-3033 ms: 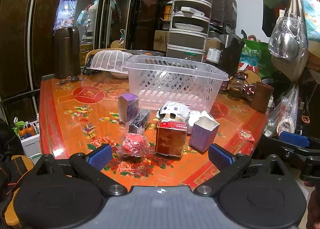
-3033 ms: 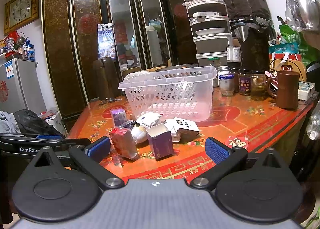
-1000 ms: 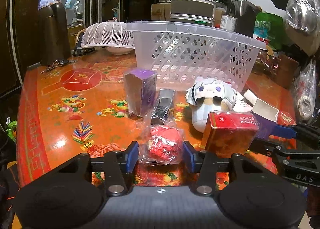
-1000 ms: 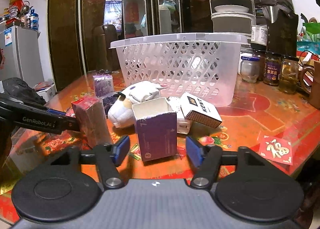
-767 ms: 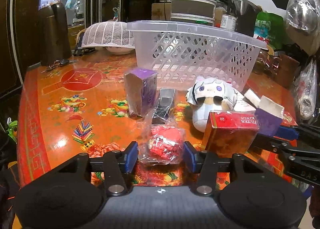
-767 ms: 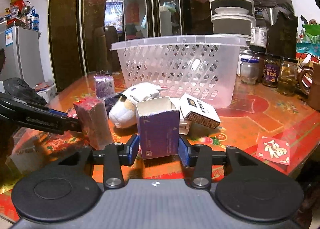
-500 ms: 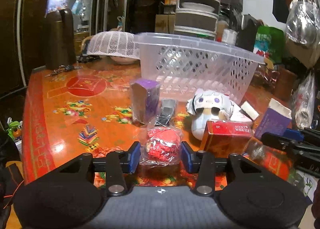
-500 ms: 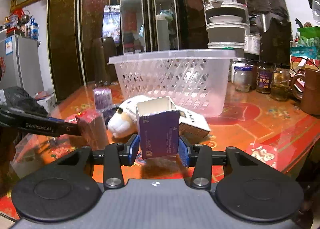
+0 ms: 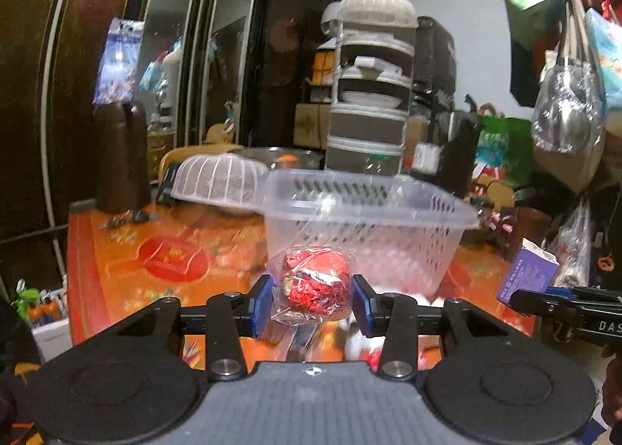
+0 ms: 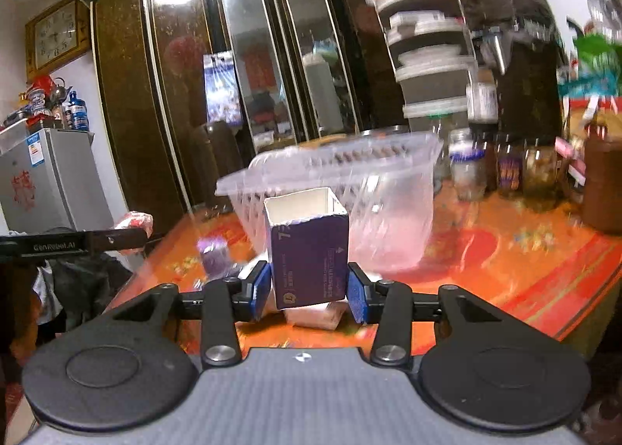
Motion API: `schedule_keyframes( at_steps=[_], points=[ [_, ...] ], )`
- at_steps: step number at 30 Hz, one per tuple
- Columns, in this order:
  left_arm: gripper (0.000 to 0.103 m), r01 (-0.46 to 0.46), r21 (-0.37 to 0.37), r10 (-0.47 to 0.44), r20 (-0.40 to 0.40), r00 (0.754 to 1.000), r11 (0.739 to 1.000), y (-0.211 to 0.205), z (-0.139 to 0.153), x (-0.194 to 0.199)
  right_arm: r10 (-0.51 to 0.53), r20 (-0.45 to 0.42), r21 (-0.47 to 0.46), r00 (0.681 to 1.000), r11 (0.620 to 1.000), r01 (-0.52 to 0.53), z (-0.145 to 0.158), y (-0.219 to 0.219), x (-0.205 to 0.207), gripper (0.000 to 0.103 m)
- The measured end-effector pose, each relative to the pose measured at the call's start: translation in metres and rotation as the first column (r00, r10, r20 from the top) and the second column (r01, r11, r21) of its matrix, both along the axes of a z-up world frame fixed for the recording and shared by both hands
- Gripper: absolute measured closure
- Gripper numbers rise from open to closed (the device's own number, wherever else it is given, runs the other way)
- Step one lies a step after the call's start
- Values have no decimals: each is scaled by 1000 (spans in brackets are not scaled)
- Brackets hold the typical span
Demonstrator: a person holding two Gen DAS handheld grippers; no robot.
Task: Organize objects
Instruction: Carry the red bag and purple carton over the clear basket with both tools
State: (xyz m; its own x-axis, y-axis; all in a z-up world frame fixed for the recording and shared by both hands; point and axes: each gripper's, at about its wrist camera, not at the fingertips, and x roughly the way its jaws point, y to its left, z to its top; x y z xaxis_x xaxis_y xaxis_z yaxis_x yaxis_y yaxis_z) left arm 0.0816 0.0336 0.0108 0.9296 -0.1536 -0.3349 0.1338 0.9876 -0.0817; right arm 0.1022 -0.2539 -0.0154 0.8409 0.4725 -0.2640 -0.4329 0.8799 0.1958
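The left gripper (image 9: 311, 303) holds a red bag (image 9: 315, 281); the right gripper (image 10: 309, 289) holds a purple box (image 10: 309, 250). The basket (image 9: 365, 219) looks empty, so most sorting is left.

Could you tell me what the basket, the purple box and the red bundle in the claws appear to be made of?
Basket: translucent moulded plastic, judging by its slotted lattice walls.
Purple box: thin printed cardboard, seemingly matte; its open top shows a white inner face.
Red bundle: something crinkly and red, possibly foil, inside glossy clear plastic film.
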Motion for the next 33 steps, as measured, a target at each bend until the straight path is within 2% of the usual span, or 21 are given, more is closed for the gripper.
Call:
schedule_keyframes(
  at_steps=[7, 12, 18, 22, 24, 27, 33],
  points=[
    [56, 65, 4, -66, 49, 997, 998, -8, 37, 29, 6, 64, -36, 998, 999, -4, 45, 0, 18, 57],
    [56, 108, -11, -108, 46, 993, 994, -12, 63, 64, -6, 62, -82, 998, 997, 11, 77, 6, 49, 57],
    [56, 137, -34, -139, -72, 988, 990, -25, 87, 144, -41, -34, -204, 999, 978, 33, 96, 34, 116, 57],
    [56, 121, -35, -125, -188, 974, 992, -37, 74, 190, -84, -148, -284, 985, 958, 39, 85, 49, 164, 57],
    [56, 114, -24, -116, -250, 961, 993, -44, 63, 210, -89, -210, -309, 974, 951, 20, 77, 55, 183, 57],
    [56, 91, -24, -94, -371, 924, 996, -50, 45, 239, -98, -297, -348, 950, 938, -12, 67, 63, 208, 57],
    [56, 78, 16, -62, -472, 879, 997, -61, 25, 270, -130, -386, -439, 913, 897, -58, 48, 82, 233, 57]
  ],
)
